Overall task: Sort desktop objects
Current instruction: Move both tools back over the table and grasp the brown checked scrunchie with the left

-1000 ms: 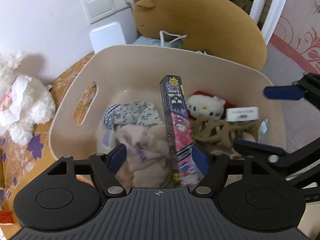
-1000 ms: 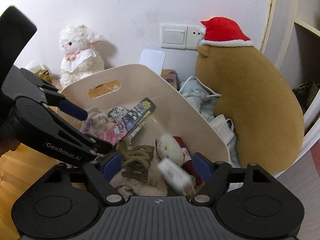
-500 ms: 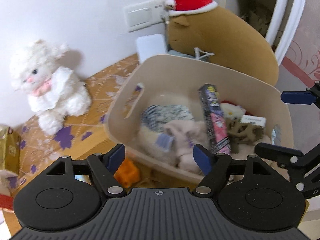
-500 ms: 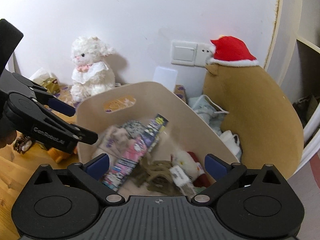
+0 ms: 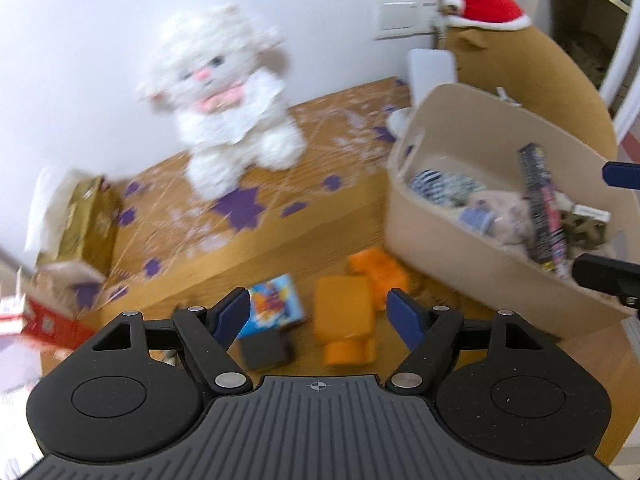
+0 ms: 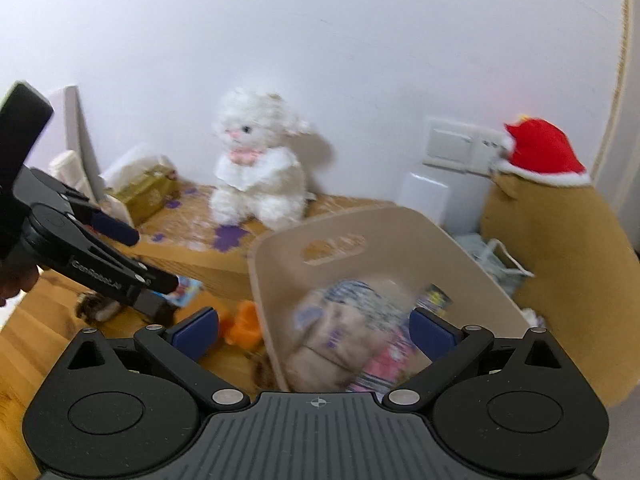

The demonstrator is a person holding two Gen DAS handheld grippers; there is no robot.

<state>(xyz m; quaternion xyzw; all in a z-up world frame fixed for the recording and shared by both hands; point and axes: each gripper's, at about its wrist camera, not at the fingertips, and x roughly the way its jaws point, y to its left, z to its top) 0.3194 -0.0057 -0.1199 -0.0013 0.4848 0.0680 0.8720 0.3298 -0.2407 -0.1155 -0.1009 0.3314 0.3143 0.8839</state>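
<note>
Step in hand: left tongs (image 5: 318,310) look set to fetch another loose piece; I'd square them over the orange toy (image 5: 344,316) before closing.
Left tongs: wide open, empty, pointing down at the tabletop (image 5: 200,240).
Orange toy: at 12 o'clock between the pads, blue card (image 5: 274,300) beside it at 11.
Right tongs (image 6: 314,330): spread wide, empty, above the beige bin (image 6: 360,232).
Bin: at 2 o'clock from the left tongs, already holding sorted things.
</note>
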